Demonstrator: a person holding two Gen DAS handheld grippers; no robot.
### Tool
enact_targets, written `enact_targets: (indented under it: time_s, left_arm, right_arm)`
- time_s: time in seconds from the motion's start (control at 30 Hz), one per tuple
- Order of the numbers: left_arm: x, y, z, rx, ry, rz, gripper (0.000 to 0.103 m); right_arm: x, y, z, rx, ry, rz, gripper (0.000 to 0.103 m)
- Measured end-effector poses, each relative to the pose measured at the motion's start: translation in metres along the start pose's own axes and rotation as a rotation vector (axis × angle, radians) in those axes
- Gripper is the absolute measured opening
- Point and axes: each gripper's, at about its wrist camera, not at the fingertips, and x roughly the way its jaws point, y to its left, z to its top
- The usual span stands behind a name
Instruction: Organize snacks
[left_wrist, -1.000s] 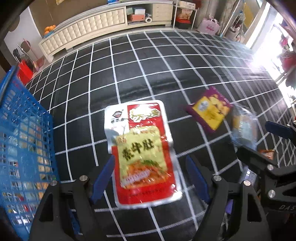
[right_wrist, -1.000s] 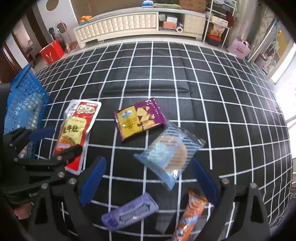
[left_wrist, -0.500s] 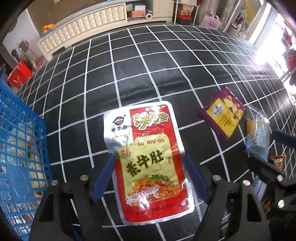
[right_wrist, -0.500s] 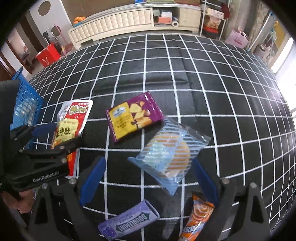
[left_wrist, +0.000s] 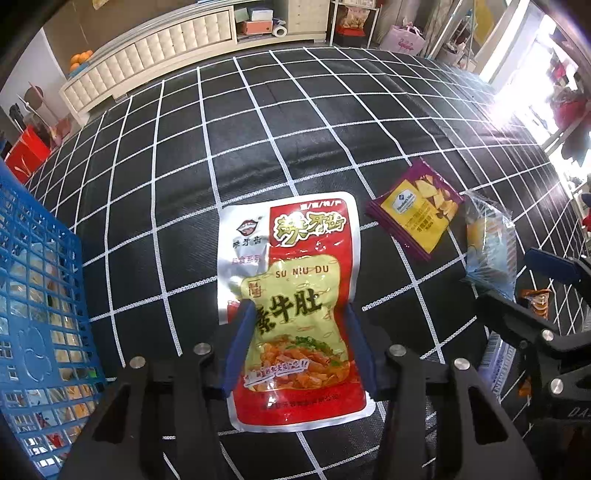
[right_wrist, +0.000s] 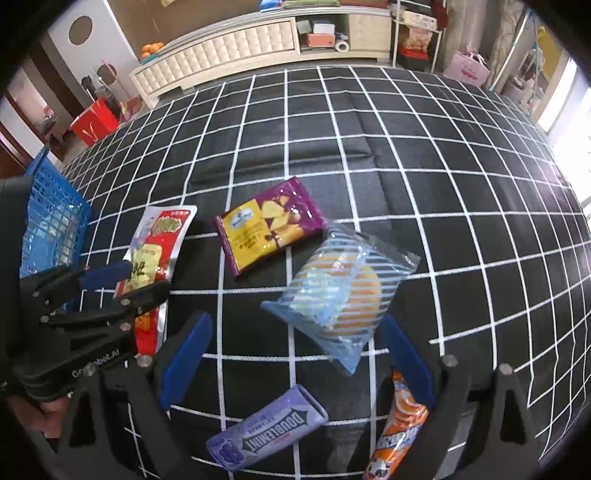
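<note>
The red-and-yellow snack pouch (left_wrist: 291, 302) lies flat in the lower middle of the left wrist view, printed face up, on the black cloth with white grid lines (left_wrist: 184, 184). It looks like a thin foil sachet: light, limp, glossy and likely slippery, with soft contents that would sag if lifted by one end. A pinch across its narrow width, somewhat below its middle (where the blue pads now sit), seems the sensible hold; the sealed silver borders are stiffer but offer less to grip.

The left hand-held gripper (left_wrist: 299, 317) is closing, its blue pads at the pouch's two long edges with the pouch between them; whether they already press on it I cannot tell for sure. The right hand-held gripper (right_wrist: 295, 332) stands spread wide and holds nothing, hovering over the clear striped bag (right_wrist: 340, 291) at the centre of its own view.

Other snacks lie on the same cloth: a purple-and-yellow packet (right_wrist: 267, 227) just above centre, a purple gum pack (right_wrist: 266, 428) and an orange wrapper (right_wrist: 400, 424) at the bottom. A blue mesh basket (left_wrist: 33, 295), already holding packets, fills the left edge of the left view, near the pouch.

The tabletop's cloth is soft and slightly creased. Beyond it, at the top, a cream cabinet (right_wrist: 236, 51) and cluttered shelves, with bright window light at the right.
</note>
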Motion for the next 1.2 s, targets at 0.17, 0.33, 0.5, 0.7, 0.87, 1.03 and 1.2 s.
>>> enact_targets:
  time_s: [0.17,0.33,0.5,0.7,0.87,1.03,1.2]
  left_arm:
    - [-0.003,-0.002,-0.008,0.004,0.007,-0.036,0.030]
    - [-0.009,-0.019,-0.017,0.007,0.000,-0.027,0.025]
    - [-0.032,-0.035,-0.036,0.016,-0.036,-0.071,0.019]
    - [-0.061,-0.040,-0.057,-0.010,-0.081,-0.116,0.016]
    - [-0.088,-0.037,-0.064,-0.012,-0.129,-0.120,0.016]
    - [-0.106,-0.035,-0.070,-0.016,-0.148,-0.121,0.016]
    - [-0.113,-0.040,-0.081,-0.009,-0.153,-0.132,0.016]
  right_arm:
    - [-0.006,0.001,0.000,-0.001,-0.006,-0.005,0.096]
    - [-0.015,0.002,-0.004,0.003,-0.008,-0.008,0.096]
    - [-0.033,-0.001,-0.011,0.011,-0.017,-0.010,0.096]
    - [-0.062,-0.009,-0.021,0.025,-0.038,-0.032,0.096]
    - [-0.081,-0.012,-0.030,0.035,-0.049,-0.054,0.096]
    - [-0.088,-0.012,-0.044,0.008,-0.037,-0.078,0.096]
    - [-0.083,-0.012,-0.055,-0.007,-0.028,-0.079,0.096]
